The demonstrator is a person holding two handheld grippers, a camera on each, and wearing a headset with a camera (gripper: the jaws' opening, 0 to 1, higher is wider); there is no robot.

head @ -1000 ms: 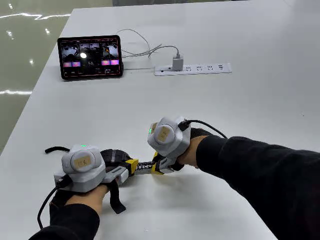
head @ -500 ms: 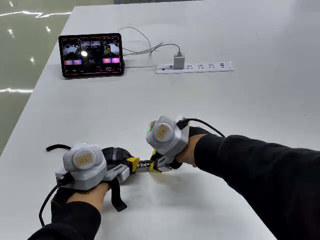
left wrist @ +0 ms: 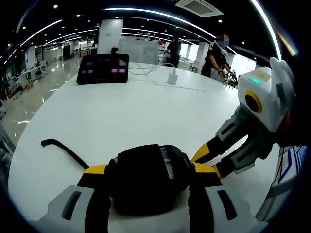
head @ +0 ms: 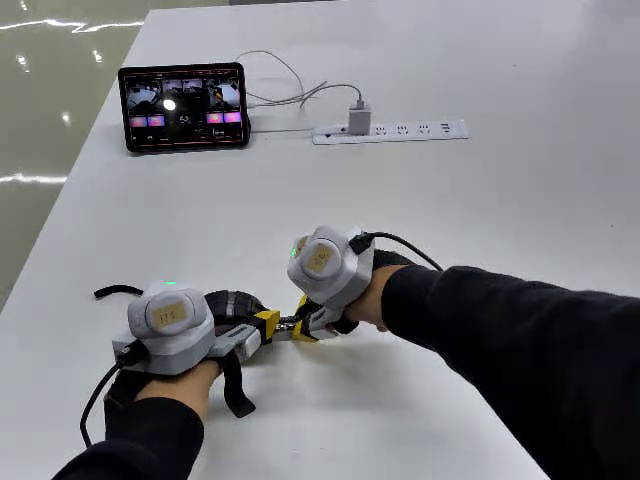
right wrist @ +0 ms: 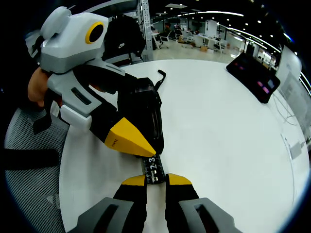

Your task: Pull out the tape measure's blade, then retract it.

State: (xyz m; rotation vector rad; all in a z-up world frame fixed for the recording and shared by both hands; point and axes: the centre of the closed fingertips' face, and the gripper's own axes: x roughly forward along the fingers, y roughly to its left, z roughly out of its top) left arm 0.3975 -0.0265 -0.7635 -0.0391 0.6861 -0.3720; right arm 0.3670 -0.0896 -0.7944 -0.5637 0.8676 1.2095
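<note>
Jaws of the left gripper (left wrist: pixel 149 168) clamp the black tape measure (left wrist: pixel 146 182), lower centre, covering its sides; the right gripper (right wrist: pixel 155 180) pinches the short blade (right wrist: pixel 152 167), tip hidden between jaws.

The tabletop (head: pixel 520 200) lies open toward its right edge; a tablet (head: pixel 184 106), power strip (head: pixel 390 131) and seemingly thin cables (head: pixel 290 95) block the far left corner, the tape measure (head: pixel 232 304) the near left.

the tape measure (right wrist: pixel 141 111) is black, its blade (right wrist: pixel 152 170) black with white numerals; left tongs (left wrist: pixel 149 170) and right tongs (right wrist: pixel 155 180) yellow-tipped.
</note>
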